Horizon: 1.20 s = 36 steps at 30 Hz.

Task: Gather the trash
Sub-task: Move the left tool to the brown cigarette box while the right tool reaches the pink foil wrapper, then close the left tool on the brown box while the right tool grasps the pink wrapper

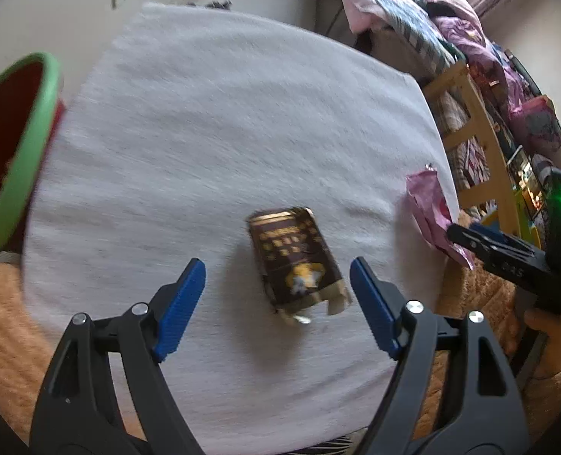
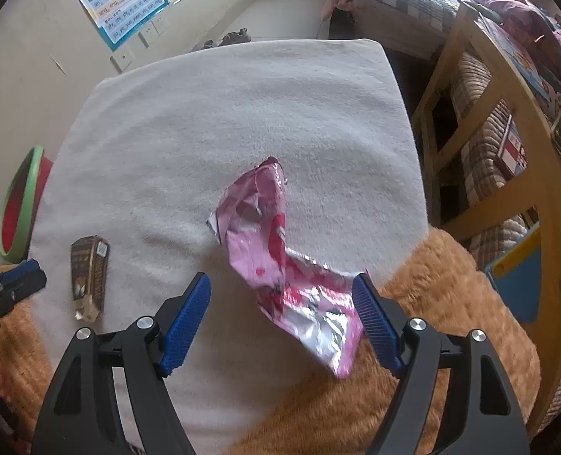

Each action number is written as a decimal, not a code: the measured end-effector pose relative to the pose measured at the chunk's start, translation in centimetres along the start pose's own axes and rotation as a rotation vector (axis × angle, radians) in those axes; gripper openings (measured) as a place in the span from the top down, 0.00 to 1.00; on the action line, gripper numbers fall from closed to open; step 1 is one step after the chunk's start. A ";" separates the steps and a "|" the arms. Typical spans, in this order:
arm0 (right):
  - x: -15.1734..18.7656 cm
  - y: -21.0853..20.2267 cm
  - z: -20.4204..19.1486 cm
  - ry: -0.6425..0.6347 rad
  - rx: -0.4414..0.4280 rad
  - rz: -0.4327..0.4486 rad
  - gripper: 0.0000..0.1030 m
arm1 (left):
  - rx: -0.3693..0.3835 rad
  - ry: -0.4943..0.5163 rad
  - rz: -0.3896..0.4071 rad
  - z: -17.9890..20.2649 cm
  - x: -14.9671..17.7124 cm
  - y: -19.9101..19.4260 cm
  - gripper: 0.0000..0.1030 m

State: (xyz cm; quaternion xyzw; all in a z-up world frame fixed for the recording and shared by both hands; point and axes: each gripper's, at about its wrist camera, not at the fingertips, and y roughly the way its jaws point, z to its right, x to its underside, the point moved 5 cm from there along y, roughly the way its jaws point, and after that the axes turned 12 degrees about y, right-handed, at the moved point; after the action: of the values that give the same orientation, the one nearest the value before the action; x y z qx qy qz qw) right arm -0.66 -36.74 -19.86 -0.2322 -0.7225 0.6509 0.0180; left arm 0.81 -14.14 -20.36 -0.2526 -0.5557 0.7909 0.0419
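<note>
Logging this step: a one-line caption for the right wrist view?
Right gripper, jaws open, around pink wrapper on the white towel.

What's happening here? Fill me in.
A person is collecting trash off a white towel with two handheld grippers. The left gripper is open around a brown snack carton; the right gripper is open around a pink foil wrapper. Neither is gripped yet. A watermelon-pattern bin waits at the left.

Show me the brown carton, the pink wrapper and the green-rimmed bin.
brown carton (image 1: 295,261): left wrist view, middle of its printed face.
pink wrapper (image 2: 269,223): right wrist view, crumpled upper half.
green-rimmed bin (image 1: 34,129): left wrist view, on the green rim.
</note>
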 end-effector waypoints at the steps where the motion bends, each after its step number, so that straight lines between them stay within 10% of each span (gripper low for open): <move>1: -0.1 0.2 -0.1 -0.004 0.000 0.000 0.28 | 0.005 0.010 -0.012 0.4 -0.1 0.5 0.27; 9: -0.6 1.0 -0.5 -0.011 0.006 0.008 0.33 | -0.004 0.097 -0.114 2.5 0.2 4.8 0.27; 18: -0.2 1.5 -1.9 -0.017 -0.044 -0.015 0.79 | 0.013 0.118 -0.098 1.9 0.5 4.2 0.49; 29: 1.0 1.5 -7.3 -0.073 -0.146 -0.048 0.78 | -0.094 0.177 -0.004 -0.2 0.2 1.0 0.49; 36: 0.8 0.8 -7.4 -0.059 -0.177 -0.026 0.53 | -0.096 0.106 -0.015 -1.8 0.4 1.5 0.46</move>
State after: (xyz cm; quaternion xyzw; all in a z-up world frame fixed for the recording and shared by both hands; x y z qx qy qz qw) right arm 1.29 -29.50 -19.76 -0.2041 -0.7803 0.5910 -0.0154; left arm 1.60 -13.00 -22.34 -0.2916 -0.5920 0.7485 0.0652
